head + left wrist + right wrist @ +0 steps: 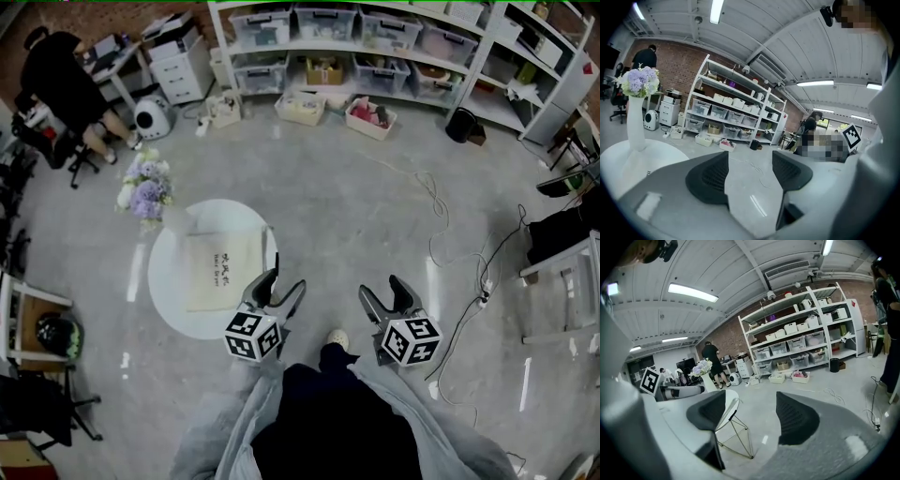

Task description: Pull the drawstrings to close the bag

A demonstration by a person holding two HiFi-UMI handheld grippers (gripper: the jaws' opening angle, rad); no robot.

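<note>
Cream bag lies flat on the round white table, beside my left gripper. It and my right gripper gape wide, empty. Approach step, probably; next, reach the drawstrings.

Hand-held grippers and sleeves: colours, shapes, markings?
The left hand-held gripper and right hand-held gripper match: grey bodies, two dark wedge-shaped jaws with ribbed pads, and a white cube with black square markers at the back. No cables visible. The sleeves are light grey.

Two grippers, one bag, one round table, one vase of flowers.
</note>
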